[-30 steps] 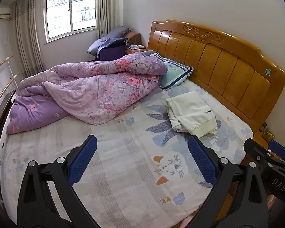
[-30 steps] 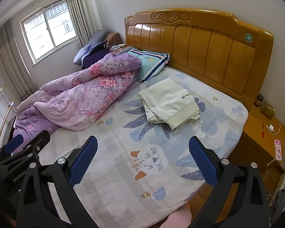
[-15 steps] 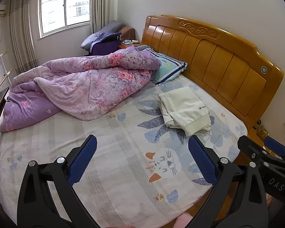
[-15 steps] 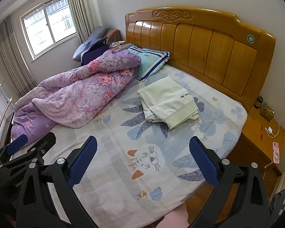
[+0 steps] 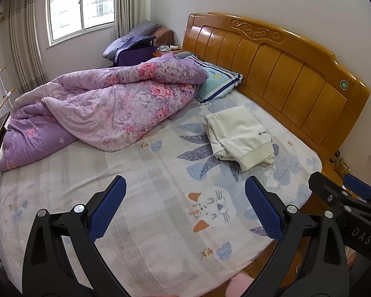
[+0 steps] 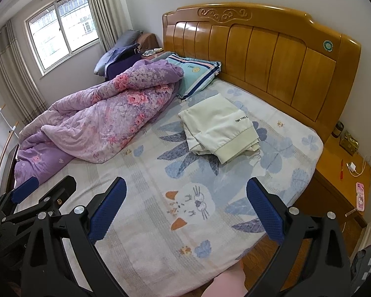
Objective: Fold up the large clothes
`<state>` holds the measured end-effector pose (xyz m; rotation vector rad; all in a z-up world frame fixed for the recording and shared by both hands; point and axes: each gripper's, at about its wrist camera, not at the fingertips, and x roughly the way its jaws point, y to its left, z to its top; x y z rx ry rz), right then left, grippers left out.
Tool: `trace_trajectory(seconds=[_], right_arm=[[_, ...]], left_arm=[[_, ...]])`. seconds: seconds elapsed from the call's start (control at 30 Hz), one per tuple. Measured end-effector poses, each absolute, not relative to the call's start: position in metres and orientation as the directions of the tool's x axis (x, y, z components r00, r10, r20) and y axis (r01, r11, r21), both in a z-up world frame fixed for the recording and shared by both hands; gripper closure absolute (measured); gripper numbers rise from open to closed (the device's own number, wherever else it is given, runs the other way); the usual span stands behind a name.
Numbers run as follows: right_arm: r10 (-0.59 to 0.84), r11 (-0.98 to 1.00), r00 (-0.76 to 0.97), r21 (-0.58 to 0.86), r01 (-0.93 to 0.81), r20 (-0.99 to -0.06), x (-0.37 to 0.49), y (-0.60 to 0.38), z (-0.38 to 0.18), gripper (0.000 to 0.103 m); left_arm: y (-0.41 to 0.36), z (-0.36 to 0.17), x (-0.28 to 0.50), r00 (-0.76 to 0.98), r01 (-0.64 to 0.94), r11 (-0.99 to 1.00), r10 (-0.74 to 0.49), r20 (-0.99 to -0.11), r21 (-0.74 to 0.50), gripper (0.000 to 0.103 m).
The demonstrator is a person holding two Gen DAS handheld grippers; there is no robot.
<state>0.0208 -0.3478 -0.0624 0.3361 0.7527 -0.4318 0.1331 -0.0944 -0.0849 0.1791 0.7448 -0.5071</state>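
A cream-white garment (image 5: 240,136) lies folded in a compact stack on the bed (image 5: 141,188), near the wooden headboard; it also shows in the right wrist view (image 6: 219,131). My left gripper (image 5: 185,206) is open and empty, held above the bed's near edge, well short of the garment. My right gripper (image 6: 185,206) is open and empty too, beside the left one. Each gripper shows at the edge of the other's view.
A crumpled purple floral quilt (image 5: 106,109) covers the far left of the bed. A blue striped pillow (image 5: 217,84) lies by the headboard (image 5: 284,74). A wooden nightstand (image 6: 338,180) with a phone and charger stands at the right.
Both grippers have drawn back and risen a little, so more of the bed and window shows. The garment has not moved. Both jaws stay open.
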Motion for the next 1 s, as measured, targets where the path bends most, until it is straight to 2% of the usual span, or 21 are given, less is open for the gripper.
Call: trace_trajectory(seconds=[1.0], right_arm=[[-0.218, 0.874, 0.647, 0.148, 0.462, -0.731, 0.032, -0.351, -0.068, 0.009]], left_arm=[[-0.095, -0.096, 0.143, 0.589, 0.531, 0.847, -0.382, -0.713, -0.015, 0.006]])
